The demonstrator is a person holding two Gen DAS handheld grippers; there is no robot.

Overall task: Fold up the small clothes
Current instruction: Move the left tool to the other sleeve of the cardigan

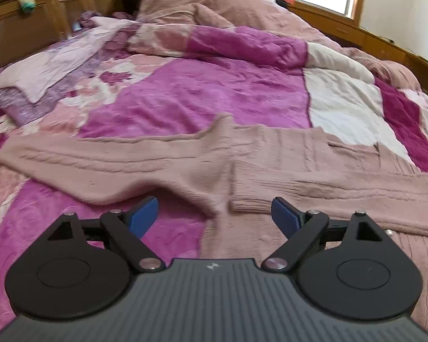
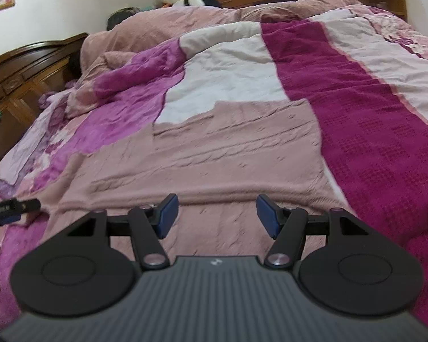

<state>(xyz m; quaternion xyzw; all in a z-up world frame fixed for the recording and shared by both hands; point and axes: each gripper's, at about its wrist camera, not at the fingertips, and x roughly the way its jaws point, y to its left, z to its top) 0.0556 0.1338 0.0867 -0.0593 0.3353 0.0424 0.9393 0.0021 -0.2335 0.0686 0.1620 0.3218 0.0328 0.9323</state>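
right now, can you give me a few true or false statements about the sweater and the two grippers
1. The pink knit sweater lies spread on the quilt. True.
2. The left gripper is clamped on a sleeve. False: its jaws stand wide apart and its blue pads pinch nothing.
3. One sleeve stretches out to the left in the left wrist view. True.
4. The right gripper is shut tight. False: its jaws are open above the sweater's body, with no cloth pinched between them.
5. The sweater is already folded into a neat square. False: it still lies open with the sleeve extended.
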